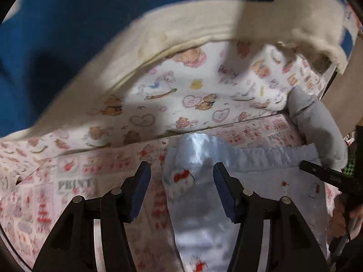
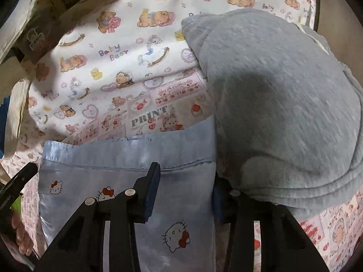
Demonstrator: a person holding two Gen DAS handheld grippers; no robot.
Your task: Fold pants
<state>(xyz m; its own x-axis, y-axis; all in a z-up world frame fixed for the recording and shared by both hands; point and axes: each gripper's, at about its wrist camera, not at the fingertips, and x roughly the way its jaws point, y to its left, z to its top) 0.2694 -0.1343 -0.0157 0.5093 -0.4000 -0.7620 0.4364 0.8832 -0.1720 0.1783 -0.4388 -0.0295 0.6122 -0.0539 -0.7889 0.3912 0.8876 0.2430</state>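
Both claws stood apart over the blue satin pants (image 2: 127, 176): left claw (image 1: 181, 176) straddling one edge, right claw (image 2: 186, 181) the other, ready to fold.

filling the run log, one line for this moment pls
step: fold pants | item: blue satin cat-print pants flat on printed sheet | left gripper jaws open above pants | right gripper at pants edge | grey garment beside
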